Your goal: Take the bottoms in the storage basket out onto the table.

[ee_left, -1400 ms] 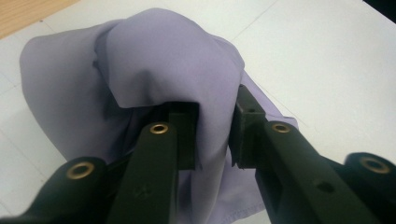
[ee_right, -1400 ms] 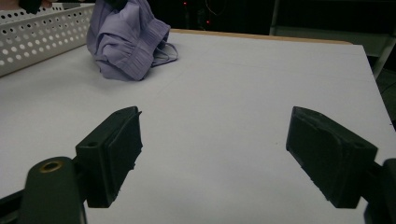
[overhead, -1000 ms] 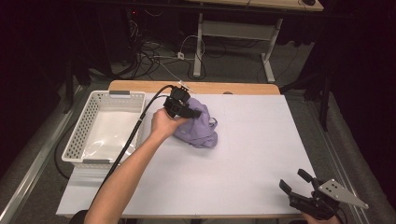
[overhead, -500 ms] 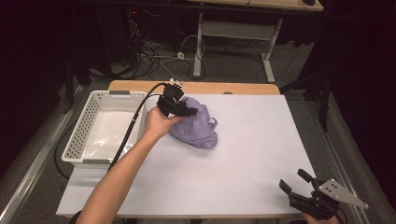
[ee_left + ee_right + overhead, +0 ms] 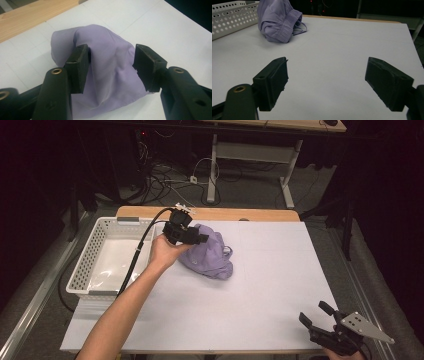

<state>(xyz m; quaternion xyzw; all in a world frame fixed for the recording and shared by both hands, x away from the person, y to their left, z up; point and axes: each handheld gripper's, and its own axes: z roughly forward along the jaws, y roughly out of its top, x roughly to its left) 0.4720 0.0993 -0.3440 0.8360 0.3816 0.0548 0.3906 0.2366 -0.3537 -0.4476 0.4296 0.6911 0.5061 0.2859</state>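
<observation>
Crumpled lilac cloth garment point(image 5: 209, 256) lies beside white perforated plastic basket point(image 5: 107, 257); left hand-held gripper point(image 5: 111, 66) straddles it, just been opening, released (cloth between, pads clear).

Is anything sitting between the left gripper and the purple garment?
Nothing visible. The left gripper is right at the purple garment, its fingers open either side of a raised fold. The jaws have just been opening.
</observation>
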